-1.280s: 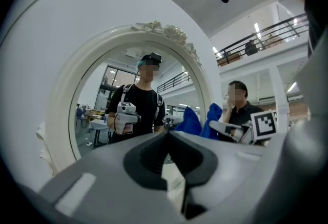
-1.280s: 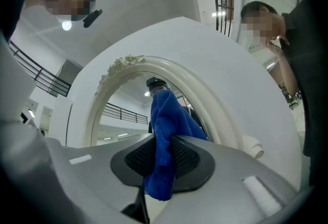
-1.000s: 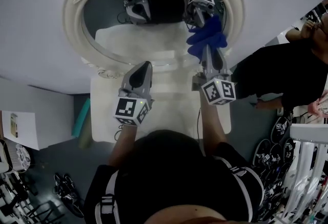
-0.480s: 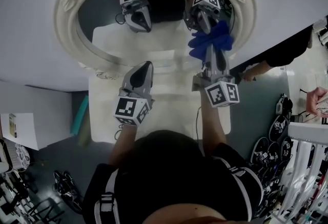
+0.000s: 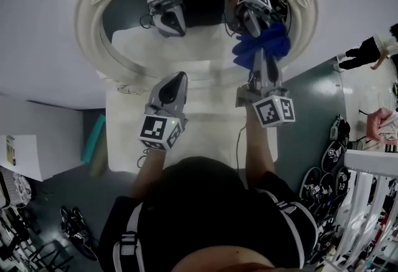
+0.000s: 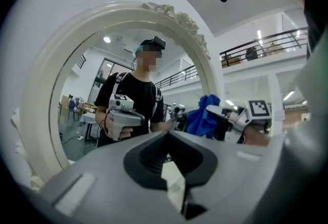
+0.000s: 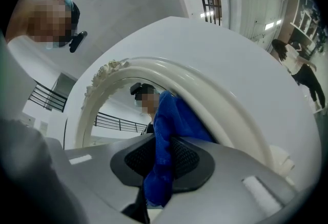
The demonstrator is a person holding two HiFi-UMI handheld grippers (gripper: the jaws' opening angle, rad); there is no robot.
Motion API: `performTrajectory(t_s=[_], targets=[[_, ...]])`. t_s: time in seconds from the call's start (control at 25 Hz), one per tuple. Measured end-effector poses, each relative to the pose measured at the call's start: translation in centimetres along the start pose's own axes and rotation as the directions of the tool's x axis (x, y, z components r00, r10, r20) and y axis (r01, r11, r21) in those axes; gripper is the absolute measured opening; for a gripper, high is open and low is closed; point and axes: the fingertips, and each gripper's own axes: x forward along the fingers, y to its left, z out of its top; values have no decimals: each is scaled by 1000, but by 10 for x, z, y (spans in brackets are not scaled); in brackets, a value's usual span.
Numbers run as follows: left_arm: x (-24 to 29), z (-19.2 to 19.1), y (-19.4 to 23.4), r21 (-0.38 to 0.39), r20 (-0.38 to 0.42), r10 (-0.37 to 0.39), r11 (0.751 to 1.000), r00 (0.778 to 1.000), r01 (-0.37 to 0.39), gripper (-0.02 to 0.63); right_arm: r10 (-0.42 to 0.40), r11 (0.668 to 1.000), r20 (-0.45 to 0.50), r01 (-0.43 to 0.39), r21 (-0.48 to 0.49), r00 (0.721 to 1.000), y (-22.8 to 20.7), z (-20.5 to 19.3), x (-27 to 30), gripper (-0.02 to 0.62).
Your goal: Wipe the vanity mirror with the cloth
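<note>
An oval vanity mirror with an ornate cream frame [image 5: 92, 34] stands at the top of the head view, against a grey wall. My right gripper [image 5: 260, 64] is shut on a blue cloth [image 5: 262, 44], which is pressed against the right part of the glass [image 5: 199, 46]. In the right gripper view the cloth [image 7: 169, 130] hangs from between the jaws in front of the frame [image 7: 215, 100]. My left gripper [image 5: 176, 81] is shut and holds nothing, hovering just before the mirror's lower rim. The left gripper view shows the frame [image 6: 41, 89] and the cloth [image 6: 204, 115] at the right.
The mirror stands on a white table [image 5: 199, 134]. A person [image 5: 367, 50] is off to the right, beyond a white rack [image 5: 367, 202] and several marker cubes on the floor [image 5: 317, 183]. A teal object [image 5: 96, 140] lies left of the table.
My right gripper has slid the cloth a little to the right across the glass. The left gripper has stayed put. The person at the right has moved further away.
</note>
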Motion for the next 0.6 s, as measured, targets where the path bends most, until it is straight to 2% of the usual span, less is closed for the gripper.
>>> performTrajectory(t_s=[0.44, 0.6], targets=[[-19, 0, -1, -13, 27, 22, 1000, 999, -22, 6, 24, 999, 37, -22, -38, 999, 9, 29, 2, 69], [-40, 16, 16, -19, 42, 26, 1000, 999, -25, 6, 51, 996, 47, -47, -69, 998, 47, 42, 15, 69]])
